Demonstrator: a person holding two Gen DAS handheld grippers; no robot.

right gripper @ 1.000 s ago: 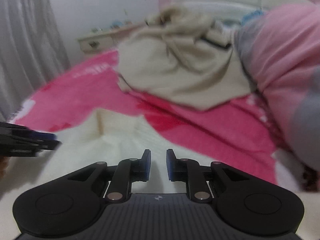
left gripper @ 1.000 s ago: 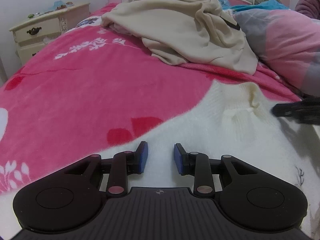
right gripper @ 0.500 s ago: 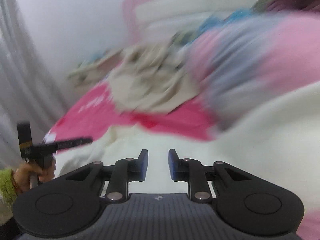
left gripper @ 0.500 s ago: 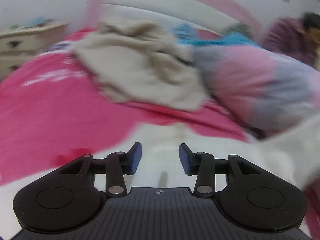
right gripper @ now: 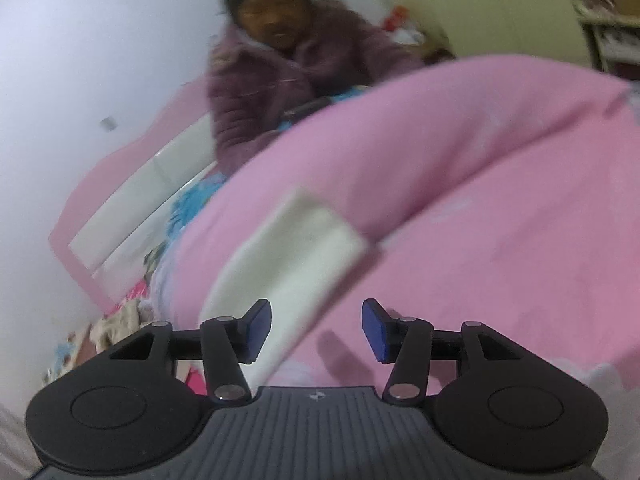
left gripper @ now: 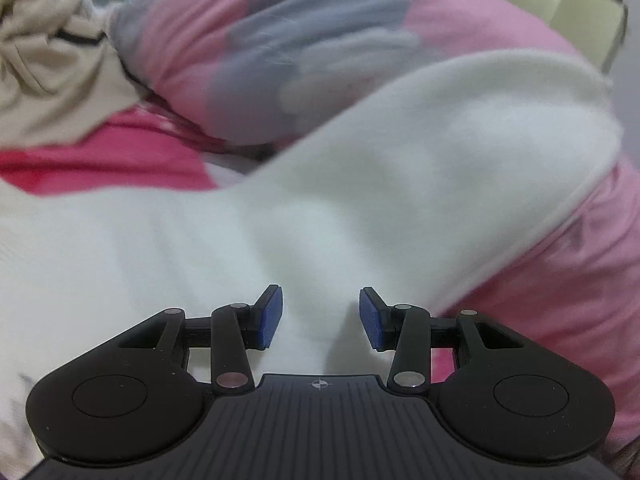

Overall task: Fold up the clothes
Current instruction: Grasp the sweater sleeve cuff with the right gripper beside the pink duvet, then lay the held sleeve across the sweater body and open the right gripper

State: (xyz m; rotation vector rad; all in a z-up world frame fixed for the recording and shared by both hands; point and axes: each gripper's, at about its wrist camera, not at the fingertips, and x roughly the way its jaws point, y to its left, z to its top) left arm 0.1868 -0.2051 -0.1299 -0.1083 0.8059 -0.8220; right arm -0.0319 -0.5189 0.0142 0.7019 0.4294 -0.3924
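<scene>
A white fluffy garment (left gripper: 200,248) lies spread over the bed in the left wrist view. One sleeve (left gripper: 460,132) runs up to the right over a pink and grey duvet (left gripper: 304,40). My left gripper (left gripper: 320,317) hovers over the garment's body with its jaws open and nothing pinched. In the right wrist view the same white sleeve (right gripper: 292,256) lies on the pink duvet (right gripper: 480,200). My right gripper (right gripper: 316,329) is just behind it, its jaws opening. The sleeve's near end passes under the left fingertip (right gripper: 256,326), and the pads do not press it.
A crumpled beige garment (left gripper: 48,76) lies at the far left on the red-pink blanket (left gripper: 100,160). A person in a purple fluffy jacket (right gripper: 280,76) sits beyond the duvet by the pink and white headboard (right gripper: 132,196). Blue cloth (right gripper: 196,200) lies near the headboard.
Both views have swung right, from the beige garment toward the duvet. The left jaws widened. The right gripper rose and rolled, its jaws widened, and the sleeve now lies on the duvet.
</scene>
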